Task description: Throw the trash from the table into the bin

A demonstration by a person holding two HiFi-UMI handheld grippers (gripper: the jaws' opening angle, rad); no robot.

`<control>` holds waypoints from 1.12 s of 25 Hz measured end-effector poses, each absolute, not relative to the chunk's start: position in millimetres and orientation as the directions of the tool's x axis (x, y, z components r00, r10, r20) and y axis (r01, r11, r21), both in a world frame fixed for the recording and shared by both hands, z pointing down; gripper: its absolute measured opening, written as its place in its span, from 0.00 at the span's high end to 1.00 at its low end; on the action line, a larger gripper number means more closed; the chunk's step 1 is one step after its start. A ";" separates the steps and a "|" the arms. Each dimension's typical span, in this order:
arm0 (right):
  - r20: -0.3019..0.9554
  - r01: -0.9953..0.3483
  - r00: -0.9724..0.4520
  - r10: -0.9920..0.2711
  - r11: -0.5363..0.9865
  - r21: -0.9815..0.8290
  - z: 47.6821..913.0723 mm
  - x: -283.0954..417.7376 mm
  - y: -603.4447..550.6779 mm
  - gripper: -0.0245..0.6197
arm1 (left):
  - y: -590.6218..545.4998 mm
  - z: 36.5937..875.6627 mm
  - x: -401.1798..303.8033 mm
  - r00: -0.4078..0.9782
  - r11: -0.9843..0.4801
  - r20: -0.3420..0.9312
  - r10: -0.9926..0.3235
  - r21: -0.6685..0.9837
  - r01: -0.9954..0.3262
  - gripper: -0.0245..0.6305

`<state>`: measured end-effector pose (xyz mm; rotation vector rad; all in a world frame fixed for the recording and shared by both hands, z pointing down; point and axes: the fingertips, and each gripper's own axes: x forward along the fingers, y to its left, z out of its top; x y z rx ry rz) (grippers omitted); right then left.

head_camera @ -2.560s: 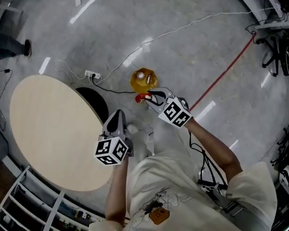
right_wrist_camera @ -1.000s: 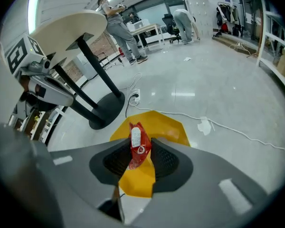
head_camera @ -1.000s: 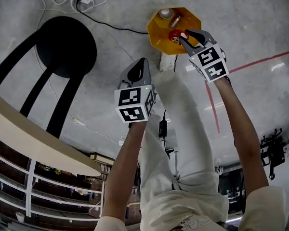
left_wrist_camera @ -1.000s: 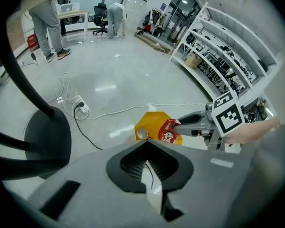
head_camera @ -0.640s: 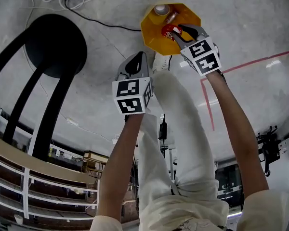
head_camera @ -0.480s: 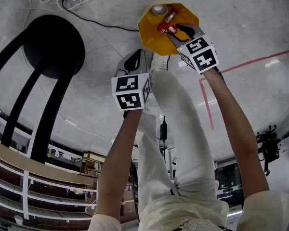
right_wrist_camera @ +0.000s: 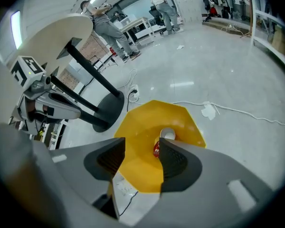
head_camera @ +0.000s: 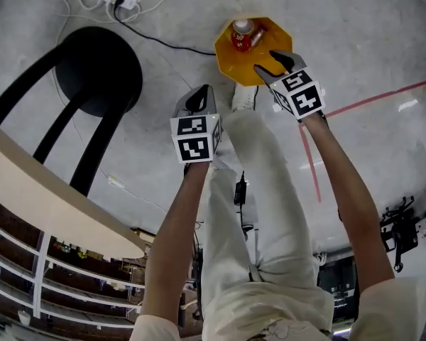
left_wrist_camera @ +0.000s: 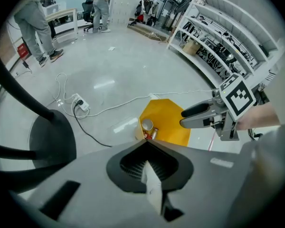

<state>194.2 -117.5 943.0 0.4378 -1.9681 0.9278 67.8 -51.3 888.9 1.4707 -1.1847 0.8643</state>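
**Trash lying in the yellow bin, right gripper open above it**

The right gripper (head_camera: 275,65) is hovering over the near rim of the yellow bin (head_camera: 232,65), pointing steeply down. Its jaws are standing well apart, having just been opening, and nothing is sitting between them: the right gripper view is showing only the bin's yellow interior through the gap. The red trash piece (head_camera: 240,42) is lying inside the bin, at the bottom, just beside a pale-topped container (head_camera: 243,26) (a third, brownish item is resting against them, too small to identify).

The left gripper (left_wrist_camera: 145,144) is hanging beside the person's leg, nearer the person than the bin and clear of its rim. Its jaws are pressing together with no object pinched between them.

The bin is standing on the grey floor (head_camera: 163,6). To its left, well apart, the black pedestal base (head_camera: 99,69) of the table (head_camera: 35,194) is resting on the floor, with two dark struts rising from it to the pale tabletop edge. A white power strip (head_camera: 121,1) is lying beyond the base, its black cable running toward the bin. A red line (head_camera: 383,95) is crossing the floor on the right.
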 end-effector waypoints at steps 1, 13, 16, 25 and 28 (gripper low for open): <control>0.838 -0.613 -0.543 0.054 0.656 -0.439 936.2 194.9 -116.5 0.60 | -52.1 880.8 66.4 0.256 -0.003 0.938 -0.236 0.262 -0.965 0.96; 0.806 -0.484 -0.582 0.109 0.751 -0.450 793.5 174.1 -80.5 0.62 | -55.6 746.1 93.9 0.277 -0.116 0.919 -0.279 0.254 -0.960 0.96; 0.786 -0.481 -0.613 0.081 0.750 -0.453 746.9 162.7 -81.2 0.66 | -44.5 710.8 94.8 0.283 -0.077 0.912 -0.296 0.273 -0.959 0.96; 0.760 -0.493 -0.650 -0.024 0.774 -0.398 630.3 130.6 -84.6 0.73 | -0.8 608.0 95.5 0.308 -0.093 0.864 -0.398 0.296 -0.951 0.96; 0.750 -0.489 -0.660 -0.046 0.784 -0.383 592.8 125.0 -78.1 0.80 | 6.6 566.0 99.9 0.326 -0.075 0.832 -0.448 0.328 -0.942 0.96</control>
